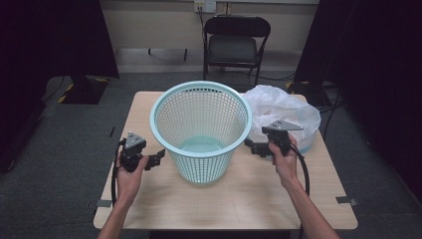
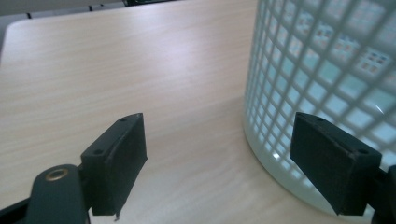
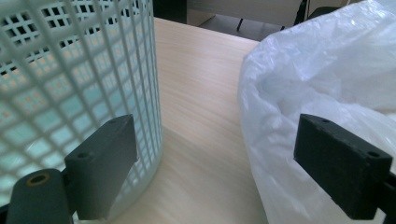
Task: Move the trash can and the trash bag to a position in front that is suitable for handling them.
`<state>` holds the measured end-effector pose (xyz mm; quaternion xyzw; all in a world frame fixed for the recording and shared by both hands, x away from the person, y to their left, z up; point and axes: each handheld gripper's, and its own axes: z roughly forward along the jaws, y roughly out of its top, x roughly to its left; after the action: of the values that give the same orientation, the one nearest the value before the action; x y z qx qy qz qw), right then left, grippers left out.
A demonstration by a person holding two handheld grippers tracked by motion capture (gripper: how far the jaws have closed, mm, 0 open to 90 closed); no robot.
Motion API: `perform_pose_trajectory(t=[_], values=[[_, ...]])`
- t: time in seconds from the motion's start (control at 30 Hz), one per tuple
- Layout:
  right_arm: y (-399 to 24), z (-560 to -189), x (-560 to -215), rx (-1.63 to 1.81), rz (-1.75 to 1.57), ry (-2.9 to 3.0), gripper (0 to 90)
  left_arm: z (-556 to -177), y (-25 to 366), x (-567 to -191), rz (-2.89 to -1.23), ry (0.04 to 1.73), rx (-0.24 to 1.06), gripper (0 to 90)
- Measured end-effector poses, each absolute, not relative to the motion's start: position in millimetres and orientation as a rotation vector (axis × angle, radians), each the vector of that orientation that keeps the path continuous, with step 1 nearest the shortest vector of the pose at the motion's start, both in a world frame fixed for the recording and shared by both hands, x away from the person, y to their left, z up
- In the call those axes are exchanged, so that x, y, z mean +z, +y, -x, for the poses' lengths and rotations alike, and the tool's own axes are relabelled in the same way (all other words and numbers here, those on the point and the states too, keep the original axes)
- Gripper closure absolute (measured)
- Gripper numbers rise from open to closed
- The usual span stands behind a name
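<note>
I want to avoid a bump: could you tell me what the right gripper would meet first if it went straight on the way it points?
Probably the mesh basket: the right gripper points at its wall, though its open jaws straddle bare table beside the plastic bag.

One mesh basket, one white plastic bag, one table, one folding chair, two claws

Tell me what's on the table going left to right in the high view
left gripper → mint-green mesh basket → right gripper → white plastic bag
</note>
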<state>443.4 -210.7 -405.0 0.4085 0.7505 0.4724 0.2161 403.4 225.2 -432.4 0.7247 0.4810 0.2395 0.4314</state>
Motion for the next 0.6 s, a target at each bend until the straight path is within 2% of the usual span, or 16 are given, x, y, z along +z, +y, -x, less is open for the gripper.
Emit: perform_pose_trajectory(t=[0.23,0.4,0.57,0.6], values=[[-195.6,-461.5,-401.2,1.328,-1.148,2.043,12.9,-418.4,218.1,-428.0,-1.762,1.207,0.615,17.7],[-192.0,-462.6,-404.3,1.335,-1.156,2.064,17.3,-419.0,212.3,-429.4,-1.758,1.208,0.607,28.3],[-197.4,-458.7,-401.8,1.337,-1.148,2.083,20.0,-414.5,208.0,-429.1,-1.769,1.165,0.54,33.3],[-200.8,-455.9,-399.9,1.32,-1.137,2.087,22.8,-413.6,206.1,-428.9,-1.774,1.156,0.533,34.0]])
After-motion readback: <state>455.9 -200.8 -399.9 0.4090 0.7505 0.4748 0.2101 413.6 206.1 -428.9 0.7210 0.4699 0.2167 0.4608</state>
